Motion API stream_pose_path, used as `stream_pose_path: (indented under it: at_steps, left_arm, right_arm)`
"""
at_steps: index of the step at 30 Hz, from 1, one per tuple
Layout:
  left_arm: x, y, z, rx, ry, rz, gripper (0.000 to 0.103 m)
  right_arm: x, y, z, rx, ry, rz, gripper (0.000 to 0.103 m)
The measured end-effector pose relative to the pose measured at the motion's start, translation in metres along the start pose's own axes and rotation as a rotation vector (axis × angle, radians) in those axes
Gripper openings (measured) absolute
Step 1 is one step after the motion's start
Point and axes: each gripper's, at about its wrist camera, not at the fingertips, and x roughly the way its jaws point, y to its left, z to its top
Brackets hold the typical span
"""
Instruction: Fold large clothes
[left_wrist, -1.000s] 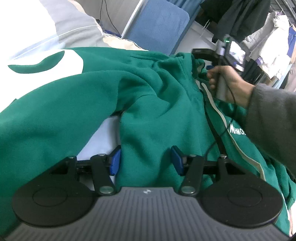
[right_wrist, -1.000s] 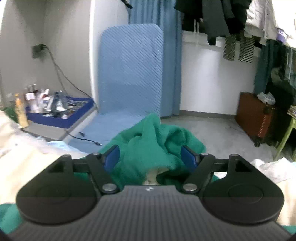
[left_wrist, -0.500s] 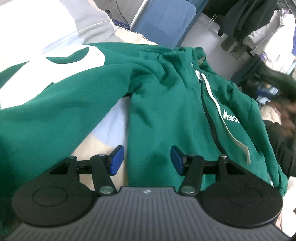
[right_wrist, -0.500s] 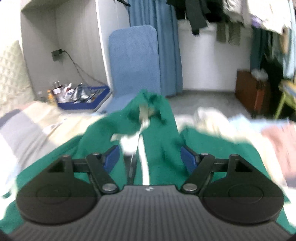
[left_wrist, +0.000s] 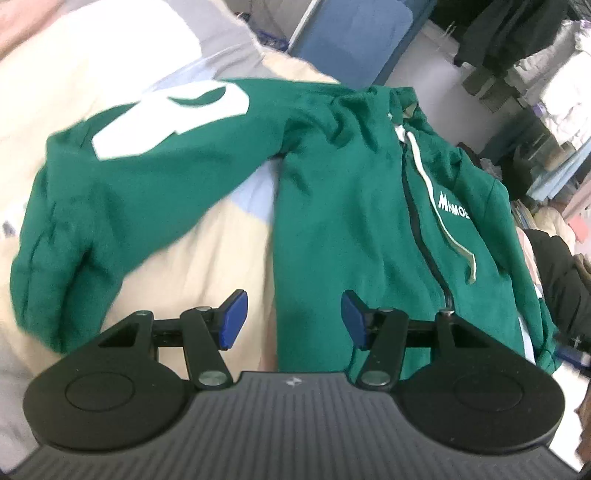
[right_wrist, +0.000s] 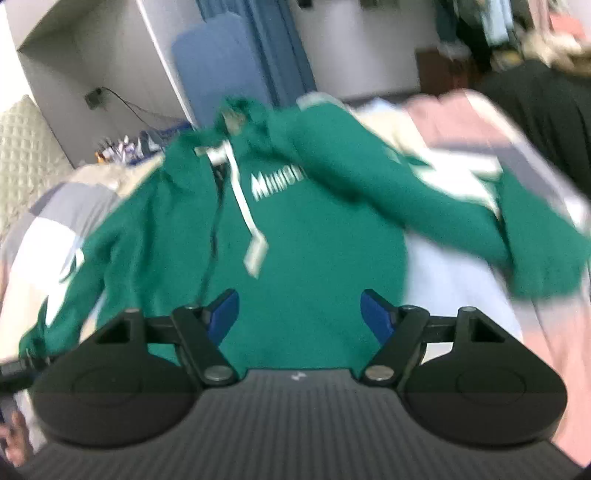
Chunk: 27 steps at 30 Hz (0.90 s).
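A green zip hoodie (left_wrist: 343, 206) with white drawstrings and a white chest logo lies front-up on the bed. One sleeve with a large white print (left_wrist: 170, 118) spreads out to the left. My left gripper (left_wrist: 291, 314) is open and empty above the hoodie's lower left edge. In the right wrist view the hoodie (right_wrist: 306, 236) lies spread with its other sleeve (right_wrist: 443, 206) out to the right. My right gripper (right_wrist: 299, 314) is open and empty above the lower body of the hoodie.
The bed cover (left_wrist: 184, 266) is cream, grey and pale blue, with a pink part (right_wrist: 461, 125) on the right. A blue padded board (left_wrist: 354, 37) leans beyond the bed. Dark clothes (left_wrist: 561, 280) lie at the right edge. Hanging clothes fill the far right.
Both grippers have pulled back from the hoodie's collar end toward its lower part. The right gripper let go of the bunched fabric. The hoodie now lies spread flat.
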Motion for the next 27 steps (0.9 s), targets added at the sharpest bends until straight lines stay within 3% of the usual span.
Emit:
stream_pose_path:
  at_steps: [3,9,12,22,27]
  left_arm:
    - [-0.006,-0.003,-0.016,0.004,0.008,0.008,0.062]
    - [-0.017,-0.05,-0.035,0.188,-0.02,-0.04,0.062]
    - [-0.021,-0.081,-0.051,0.281,-0.034,-0.094,0.062]
    - [0.002,-0.204,-0.112,0.509,0.133,-0.307,0.062]
    - [0.014,-0.256,-0.151,0.627,0.152,-0.363,0.062]
  right_arm:
    - [-0.005,-0.031,-0.029,0.113,0.074,0.004,0.074]
    - [-0.015,-0.07,-0.055,0.362,0.074,0.026,0.074]
    - [-0.022,-0.072,-0.054,0.368,0.043,0.015,0.074]
    - [-0.031,-0.109,-0.059,0.471,-0.017,0.032,0.074]
    - [-0.024,-0.121,-0.059,0.498,-0.023,0.017,0.074]
